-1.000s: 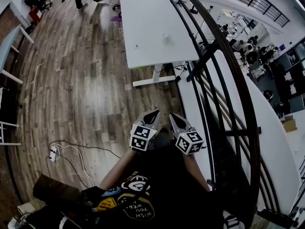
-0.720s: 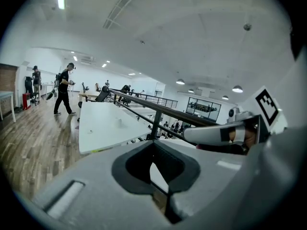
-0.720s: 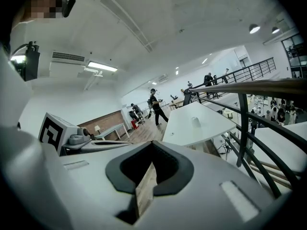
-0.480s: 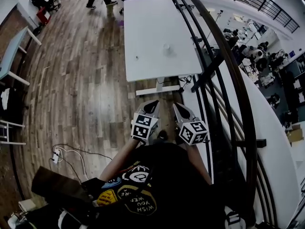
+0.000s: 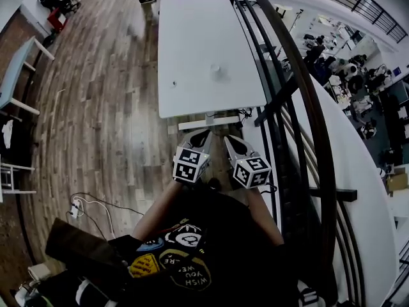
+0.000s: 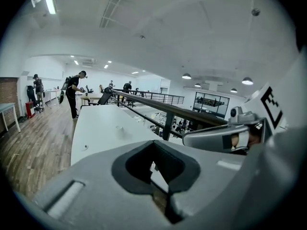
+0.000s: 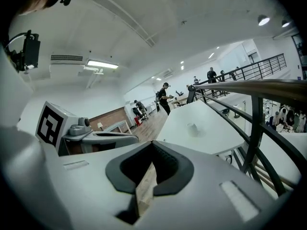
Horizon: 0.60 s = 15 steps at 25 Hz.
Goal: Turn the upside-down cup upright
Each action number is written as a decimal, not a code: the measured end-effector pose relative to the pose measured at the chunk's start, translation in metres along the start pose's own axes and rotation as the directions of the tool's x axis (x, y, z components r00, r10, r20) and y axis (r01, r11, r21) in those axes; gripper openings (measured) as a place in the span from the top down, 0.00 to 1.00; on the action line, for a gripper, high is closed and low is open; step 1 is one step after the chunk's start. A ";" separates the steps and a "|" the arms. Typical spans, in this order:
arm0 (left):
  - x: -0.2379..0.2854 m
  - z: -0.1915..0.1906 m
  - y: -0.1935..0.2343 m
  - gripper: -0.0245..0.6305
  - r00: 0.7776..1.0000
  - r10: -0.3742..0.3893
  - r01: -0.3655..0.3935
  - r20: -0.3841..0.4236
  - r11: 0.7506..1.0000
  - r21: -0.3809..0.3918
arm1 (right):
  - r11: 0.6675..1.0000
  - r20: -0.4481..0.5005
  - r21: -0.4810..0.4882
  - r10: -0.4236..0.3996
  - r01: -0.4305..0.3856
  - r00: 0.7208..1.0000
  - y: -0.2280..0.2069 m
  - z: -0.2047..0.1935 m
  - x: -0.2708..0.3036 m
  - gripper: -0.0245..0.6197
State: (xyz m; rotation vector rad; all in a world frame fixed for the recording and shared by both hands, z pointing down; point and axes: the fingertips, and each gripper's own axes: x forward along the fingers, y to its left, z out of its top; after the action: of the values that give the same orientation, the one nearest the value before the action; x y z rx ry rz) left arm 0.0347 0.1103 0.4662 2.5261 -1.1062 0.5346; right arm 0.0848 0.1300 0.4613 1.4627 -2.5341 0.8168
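A small pale cup (image 5: 218,71) stands upside down on the white table (image 5: 192,37), right of its middle. It also shows far off in the left gripper view as the cup (image 6: 119,128) and in the right gripper view as the cup (image 7: 192,128). My left gripper (image 5: 203,137) and right gripper (image 5: 230,142) are side by side in front of my body, just short of the table's near edge. Both point at the table, shut with nothing in them. The left gripper (image 6: 154,145) sees the right one beside it; the right gripper (image 7: 153,145) sees the left one.
A black railing (image 5: 287,75) runs close along the table's right side, with a drop to a lower floor beyond. A small dark object (image 5: 173,83) lies on the table left of the cup. Wooden floor (image 5: 96,120) spreads left, with a cable and power strip (image 5: 73,204). People stand far off.
The table and cup have come nearer in the head view as I walked toward them. Both grippers moved forward with me, still shut and side by side.
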 end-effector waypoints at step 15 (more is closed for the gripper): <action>0.142 0.004 0.112 0.96 0.999 -0.011 0.008 -0.052 0.998 -0.054 | 0.997 -0.093 -0.073 -0.044 0.038 0.995 -0.097 0.013 0.152 0.97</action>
State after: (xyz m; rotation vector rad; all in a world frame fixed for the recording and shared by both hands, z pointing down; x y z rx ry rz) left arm 0.0404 -0.0526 0.5442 2.4558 -1.0745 0.5576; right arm 0.0870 -0.0321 0.5411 1.4147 -2.4298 0.7626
